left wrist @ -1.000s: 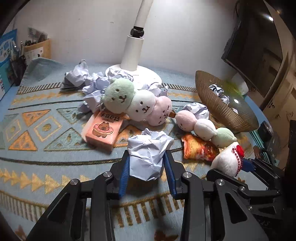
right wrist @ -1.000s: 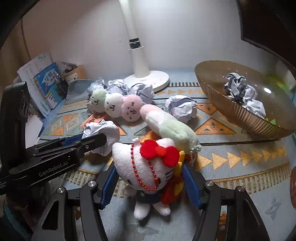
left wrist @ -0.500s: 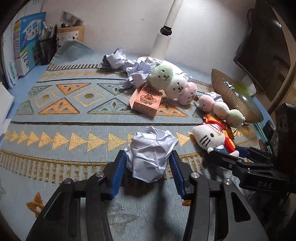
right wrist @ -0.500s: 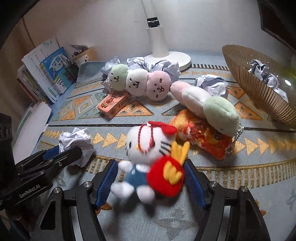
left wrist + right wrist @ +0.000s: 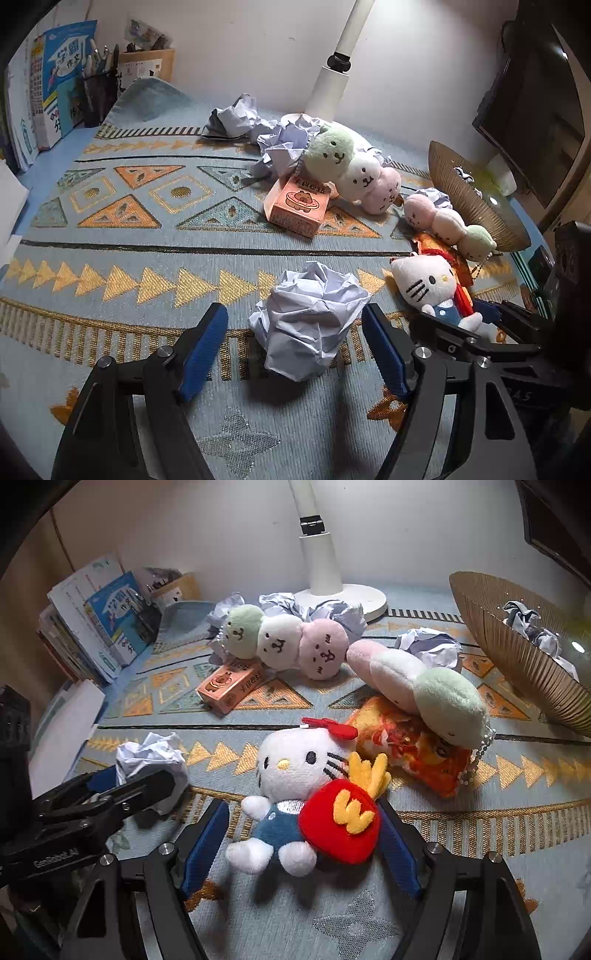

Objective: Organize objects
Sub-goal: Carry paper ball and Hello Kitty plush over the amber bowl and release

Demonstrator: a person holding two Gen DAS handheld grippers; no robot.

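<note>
My left gripper (image 5: 295, 347) is open, its blue pads apart on either side of a crumpled white paper ball (image 5: 308, 321) that lies on the patterned cloth. My right gripper (image 5: 303, 845) is open around a Hello Kitty plush (image 5: 295, 790) with a red fries pouch (image 5: 341, 823), which lies on the cloth. The plush also shows in the left wrist view (image 5: 428, 284), and the paper ball shows in the right wrist view (image 5: 151, 757) beside my left gripper.
Two three-ball dango plushies (image 5: 284, 638) (image 5: 421, 683), an orange box (image 5: 231, 685), an orange snack pouch (image 5: 417, 749) and loose paper balls (image 5: 430, 646) lie around a white lamp base (image 5: 347, 598). A woven bowl (image 5: 517, 653) holds crumpled paper at right. Books (image 5: 99, 624) stand at left.
Both grippers pulled back toward the near edge with their loads. Both then opened, releasing the paper ball and the Hello Kitty plush onto the cloth.
</note>
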